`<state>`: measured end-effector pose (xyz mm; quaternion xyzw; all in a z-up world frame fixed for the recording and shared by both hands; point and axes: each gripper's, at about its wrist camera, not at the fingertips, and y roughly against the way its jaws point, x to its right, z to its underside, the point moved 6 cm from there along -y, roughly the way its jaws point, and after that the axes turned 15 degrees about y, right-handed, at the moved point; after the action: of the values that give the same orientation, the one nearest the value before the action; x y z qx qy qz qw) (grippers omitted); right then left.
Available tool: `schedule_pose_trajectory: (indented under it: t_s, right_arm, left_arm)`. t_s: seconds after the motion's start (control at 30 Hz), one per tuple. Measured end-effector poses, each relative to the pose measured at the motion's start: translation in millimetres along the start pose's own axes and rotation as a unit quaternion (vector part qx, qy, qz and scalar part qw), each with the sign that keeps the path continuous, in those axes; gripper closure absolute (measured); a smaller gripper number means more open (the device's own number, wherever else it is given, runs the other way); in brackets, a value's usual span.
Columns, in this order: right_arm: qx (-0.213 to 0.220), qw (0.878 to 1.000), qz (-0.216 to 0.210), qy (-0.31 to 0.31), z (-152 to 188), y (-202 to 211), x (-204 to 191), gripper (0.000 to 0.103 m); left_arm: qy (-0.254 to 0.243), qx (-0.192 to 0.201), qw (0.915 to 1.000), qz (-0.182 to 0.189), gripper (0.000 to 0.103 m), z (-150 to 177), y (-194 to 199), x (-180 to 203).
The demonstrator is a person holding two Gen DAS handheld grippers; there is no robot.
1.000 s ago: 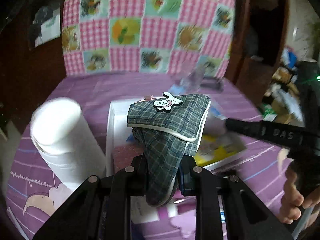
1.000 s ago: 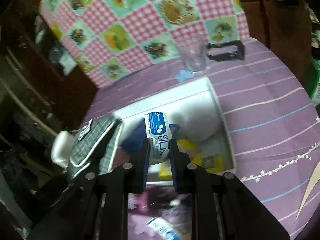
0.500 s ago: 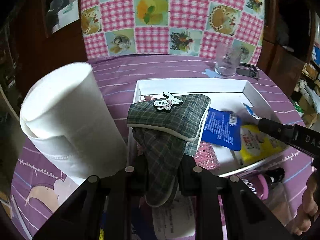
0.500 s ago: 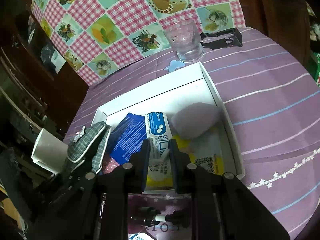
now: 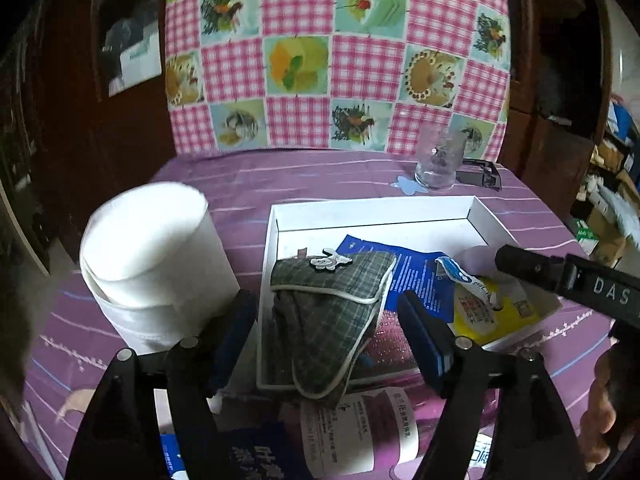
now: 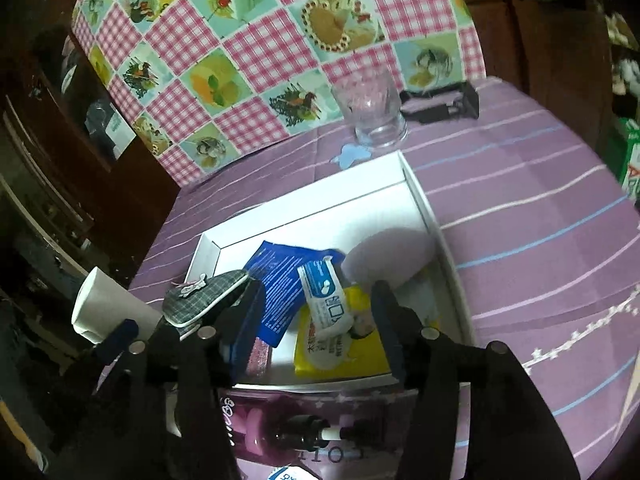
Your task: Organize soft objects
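A green plaid slipper (image 5: 332, 308) with a white cartoon badge lies over the left front rim of the white box (image 5: 372, 206), between the wide-apart fingers of my left gripper (image 5: 326, 320), which is open. It also shows in the right wrist view (image 6: 204, 300). My right gripper (image 6: 316, 316) is open above the box's front; a white-and-blue wipes pack (image 6: 326, 300) lies between its fingers on a yellow pack (image 6: 340, 344). A blue packet (image 6: 280, 280) and a pale lilac soft lump (image 6: 388, 256) also lie in the box (image 6: 420, 200).
A white paper roll (image 5: 156, 264) stands left of the box. A glass (image 5: 438, 160) and a black clip (image 5: 480, 172) stand behind it. A pink bottle (image 6: 304, 428) and packets lie in front of the box on the purple cloth (image 6: 540, 200).
Both grippers have opened. The left let go of the slipper, which now rests on the box rim. The right let go of the wipes pack, which now lies in the box.
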<state>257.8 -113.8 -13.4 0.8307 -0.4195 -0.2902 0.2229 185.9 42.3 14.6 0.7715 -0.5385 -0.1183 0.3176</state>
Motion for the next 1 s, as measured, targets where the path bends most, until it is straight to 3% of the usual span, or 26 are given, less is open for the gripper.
schedule_pose_trajectory:
  t_s: [0.13,0.2,0.43,0.63,0.8,1.0]
  right_arm:
    - [0.048,0.999,-0.022,-0.005,-8,17,-2,0.046]
    - [0.068,0.997,-0.04,-0.018,-12,24,-2,0.041]
    - [0.022,0.999,-0.026,0.007,-7,11,-8,0.037]
    - [0.018,0.998,-0.063,-0.006,-3,18,-16,0.037]
    - [0.023,1.0,-0.02,0.002,0,30,-17,0.037]
    - [-0.017,1.0,0.019,0.001,14,33,-11,0.037]
  left_arm:
    - [-0.009,0.002,0.9999,-0.008,0.028,-1,0,2]
    - [-0.006,0.003,0.9999,-0.01,0.028,-2,1,1]
    - [0.035,-0.016,0.9991,0.019,0.026,-5,3,-5]
    - [0.033,-0.018,0.9986,0.038,0.026,-5,10,3]
    - [0.004,-0.01,0.9989,0.046,0.024,-4,21,17]
    - [-0.02,-0.056,0.9968,0.053,0.024,7,17,31]
